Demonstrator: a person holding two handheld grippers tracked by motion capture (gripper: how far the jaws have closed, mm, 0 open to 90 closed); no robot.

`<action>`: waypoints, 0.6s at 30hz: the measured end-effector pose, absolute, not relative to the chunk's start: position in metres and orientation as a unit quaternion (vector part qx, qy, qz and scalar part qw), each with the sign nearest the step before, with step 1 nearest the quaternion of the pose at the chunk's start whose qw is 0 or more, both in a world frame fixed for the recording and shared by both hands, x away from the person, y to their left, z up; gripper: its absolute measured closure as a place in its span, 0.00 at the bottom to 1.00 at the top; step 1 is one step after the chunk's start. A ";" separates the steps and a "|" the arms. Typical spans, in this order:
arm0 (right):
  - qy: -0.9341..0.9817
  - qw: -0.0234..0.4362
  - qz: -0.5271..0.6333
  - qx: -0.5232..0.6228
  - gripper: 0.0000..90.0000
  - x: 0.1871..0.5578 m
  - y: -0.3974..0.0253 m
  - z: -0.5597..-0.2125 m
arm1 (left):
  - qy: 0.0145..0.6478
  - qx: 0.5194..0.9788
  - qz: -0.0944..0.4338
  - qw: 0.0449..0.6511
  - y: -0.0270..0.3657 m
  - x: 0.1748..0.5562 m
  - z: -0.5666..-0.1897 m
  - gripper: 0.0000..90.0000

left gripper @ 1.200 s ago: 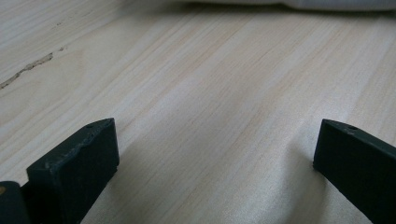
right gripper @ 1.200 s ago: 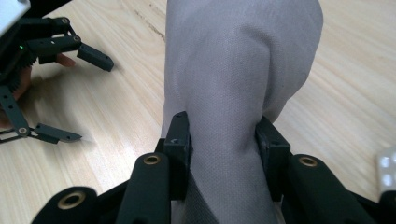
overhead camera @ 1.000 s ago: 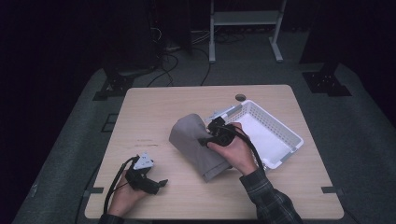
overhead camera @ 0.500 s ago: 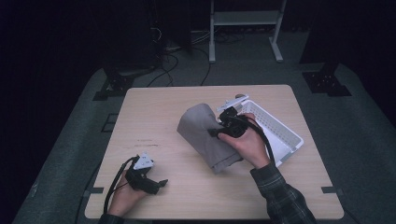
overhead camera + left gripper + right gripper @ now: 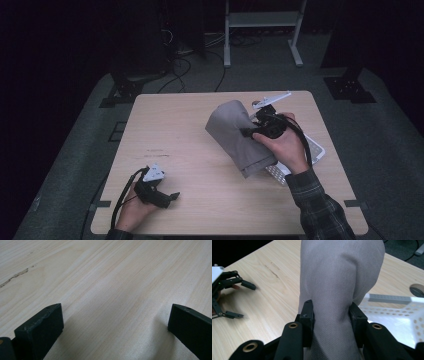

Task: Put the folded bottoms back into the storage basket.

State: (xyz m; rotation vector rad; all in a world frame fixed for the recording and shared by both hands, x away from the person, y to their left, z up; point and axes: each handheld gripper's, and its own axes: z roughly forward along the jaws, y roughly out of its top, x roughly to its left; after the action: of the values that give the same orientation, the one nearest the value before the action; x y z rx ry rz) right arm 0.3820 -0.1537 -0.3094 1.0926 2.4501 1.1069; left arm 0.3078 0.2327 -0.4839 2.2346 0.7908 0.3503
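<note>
A folded grey cloth hangs above the right half of the table, held up by my right gripper, which is shut on it. In the right gripper view the cloth is pinched between both jaws of that gripper. Under and behind the cloth lies a white perforated basket, whose wall is seen at the right. My left gripper rests on the table near the front left, open, nothing between its jaws; the left gripper view looks down on bare wood. The same left gripper lies far off to the left.
The wooden table has open room at its middle and left. A round hole sits in the tabletop near the basket. Cables and a metal stand are on the dark floor behind the table.
My right gripper has carried the cloth up and toward the far right, over the basket. The left gripper has stayed put.
</note>
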 end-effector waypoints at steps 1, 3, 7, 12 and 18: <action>0.839 0.120 0.377 0.374 0.70 0.383 -0.156 -0.309 | 0.307 0.869 0.136 0.364 0.233 0.308 -0.484 0.00; 0.837 0.120 0.375 0.379 0.70 0.385 -0.162 -0.310 | 0.307 0.869 0.137 0.364 0.233 0.308 -0.484 0.00; 0.833 0.120 0.373 0.390 0.70 0.388 -0.174 -0.312 | 0.308 0.868 0.138 0.365 0.233 0.308 -0.484 0.00; 0.831 0.121 0.369 0.399 0.70 0.393 -0.189 -0.313 | 0.308 0.868 0.137 0.365 0.233 0.308 -0.484 0.00; 0.830 0.129 0.359 0.407 0.70 0.399 -0.207 -0.313 | 0.307 0.869 0.137 0.363 0.233 0.308 -0.484 0.00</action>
State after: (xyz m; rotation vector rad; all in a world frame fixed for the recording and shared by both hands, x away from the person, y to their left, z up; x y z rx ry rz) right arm 0.3988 -0.2073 -0.3127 1.1825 2.4127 1.0434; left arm 0.3079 0.2328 -0.4840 2.2366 0.7892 0.3518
